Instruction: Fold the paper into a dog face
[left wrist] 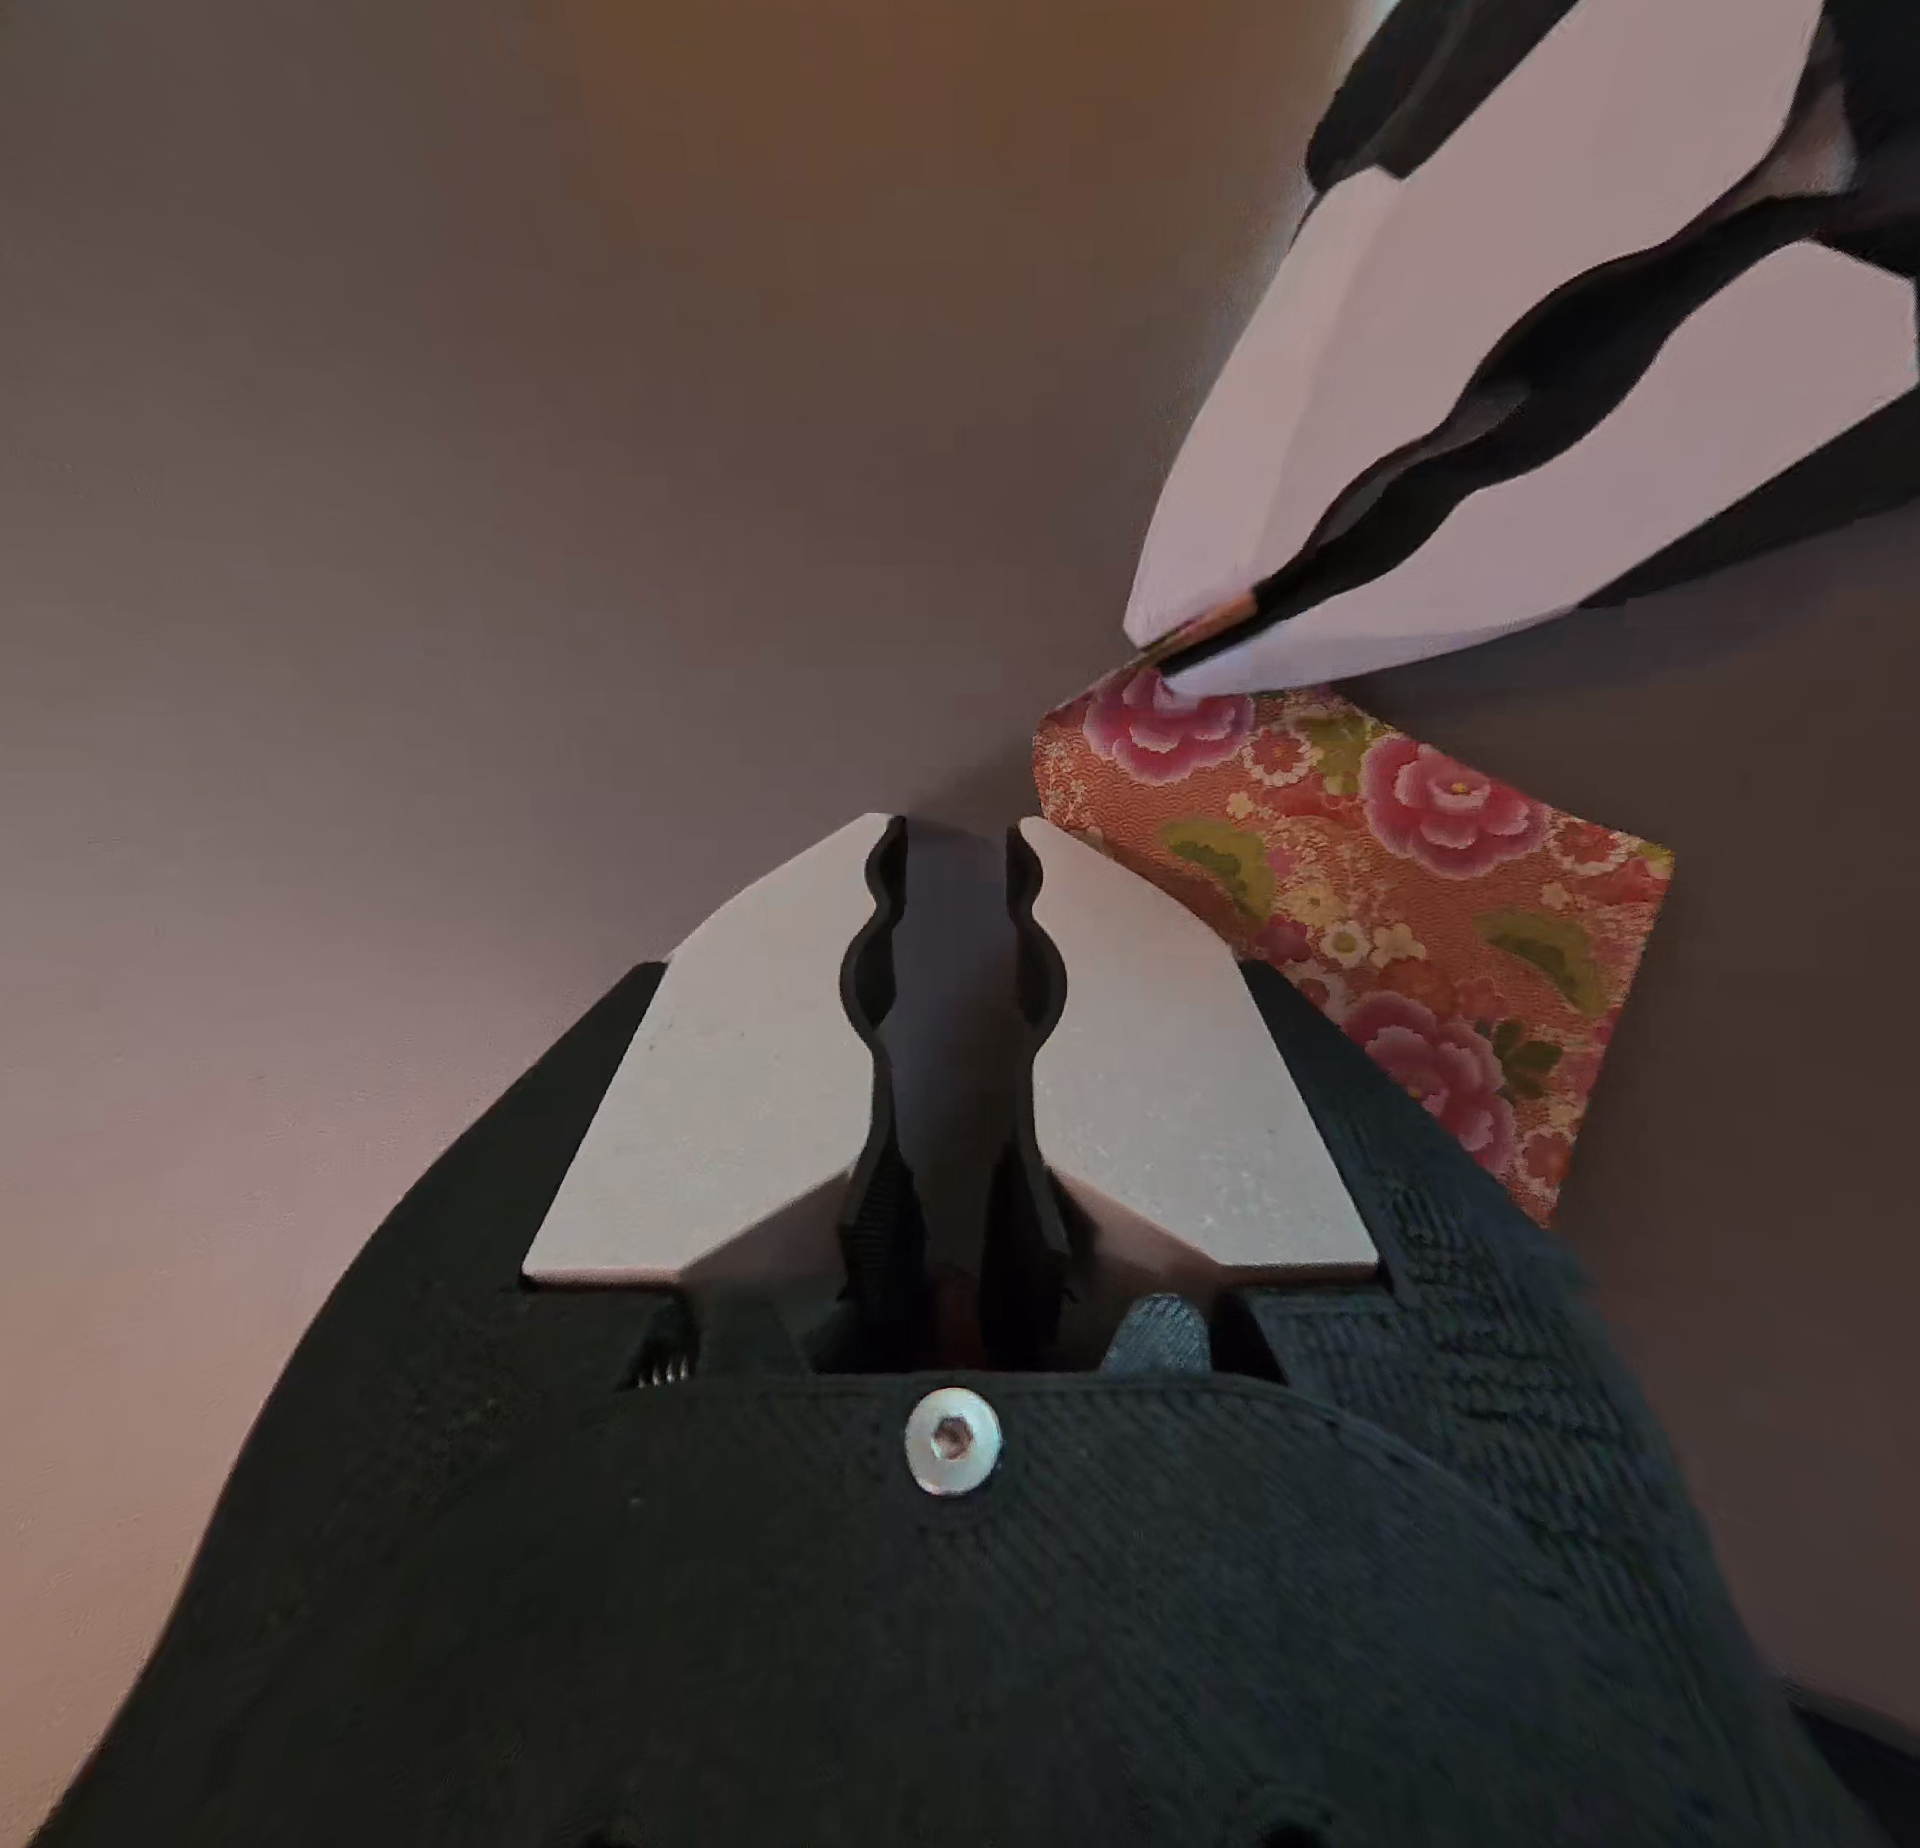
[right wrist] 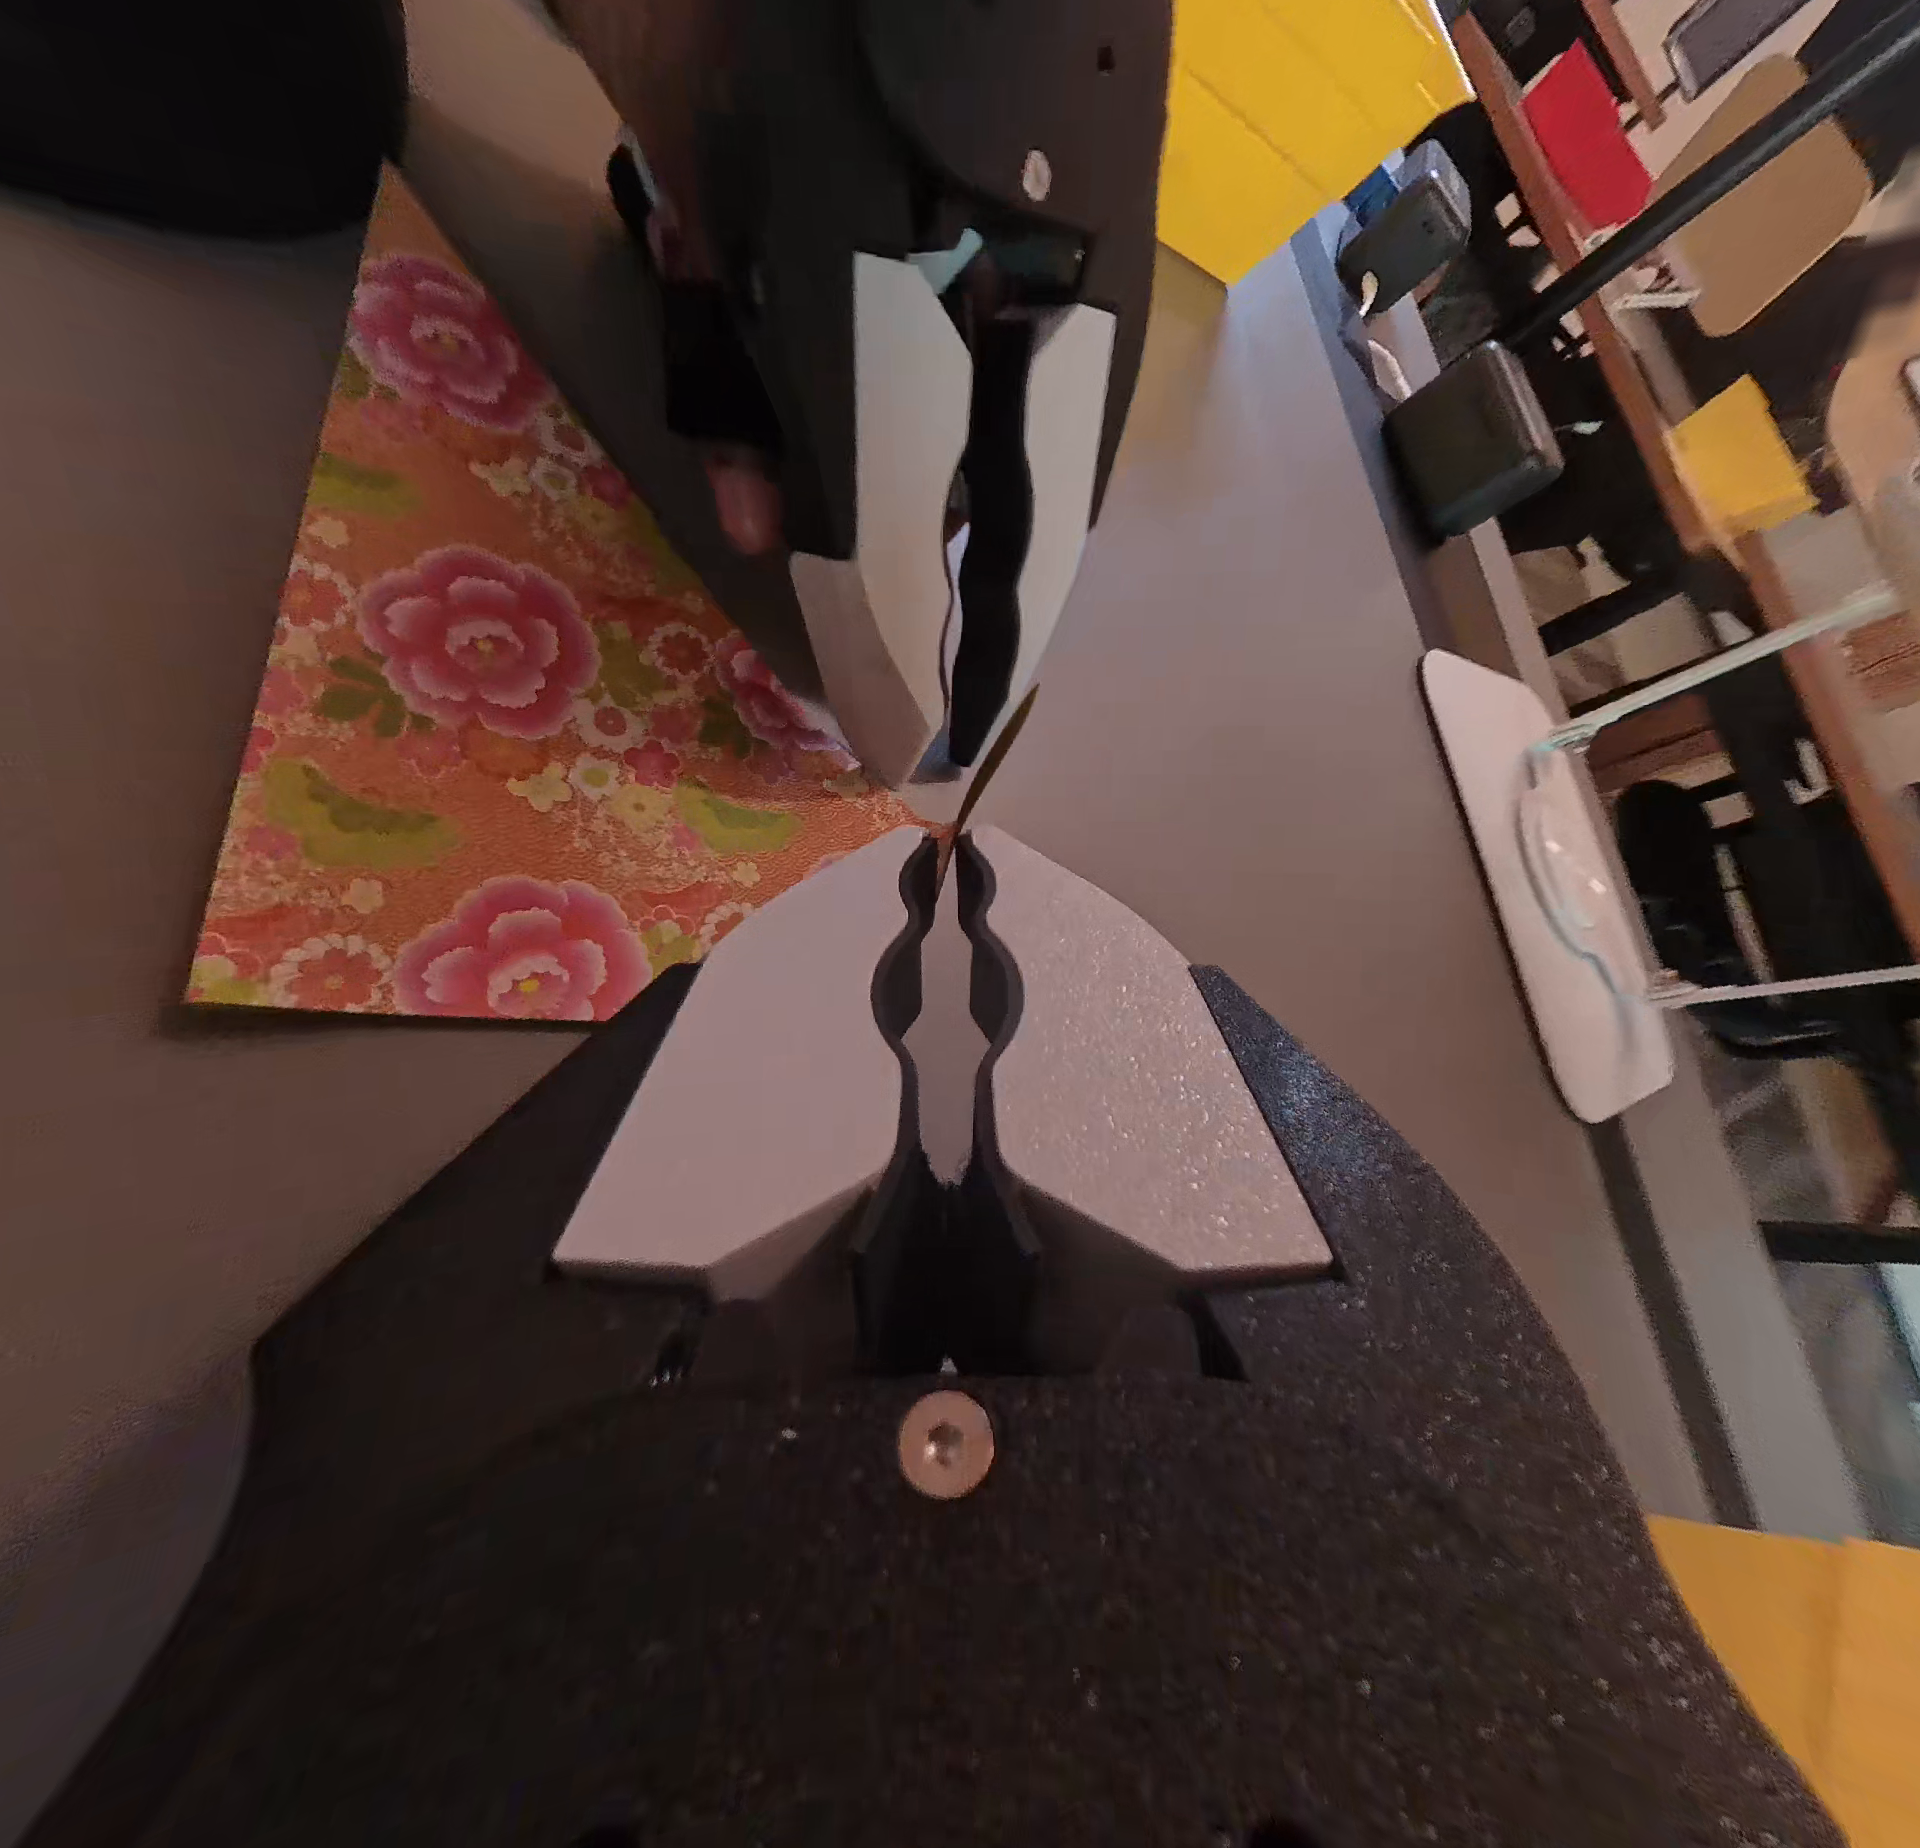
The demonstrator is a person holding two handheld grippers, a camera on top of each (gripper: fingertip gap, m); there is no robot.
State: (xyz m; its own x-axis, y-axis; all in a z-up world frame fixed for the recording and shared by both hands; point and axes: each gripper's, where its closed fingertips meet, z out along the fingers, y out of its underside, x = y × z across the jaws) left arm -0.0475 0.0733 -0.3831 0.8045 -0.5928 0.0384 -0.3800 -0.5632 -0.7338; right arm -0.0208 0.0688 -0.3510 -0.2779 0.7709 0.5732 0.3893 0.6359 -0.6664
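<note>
The floral orange and pink paper point(left wrist: 1382, 894) lies folded flat on the grey table point(left wrist: 520, 551); in the right wrist view it point(right wrist: 468, 707) spreads to the left. My right gripper point(right wrist: 945, 848) is shut on the paper's pointed corner, which stands up thin between the tips. It also shows in the left wrist view point(left wrist: 1169, 660), coming in from the upper right. My left gripper point(left wrist: 961, 837) is slightly open and empty, its tips just left of the paper's edge. In the right wrist view it point(right wrist: 935, 764) faces my right gripper tip to tip, beside the pinched corner.
A person's finger point(right wrist: 743, 499) rests on the left gripper's body. Along the table's far edge stand black boxes point(right wrist: 1475, 448) and a white board point(right wrist: 1538, 863) with a glass piece. A yellow panel point(right wrist: 1299, 84) and shelves lie beyond. A dark shape point(right wrist: 187, 63) is at top left.
</note>
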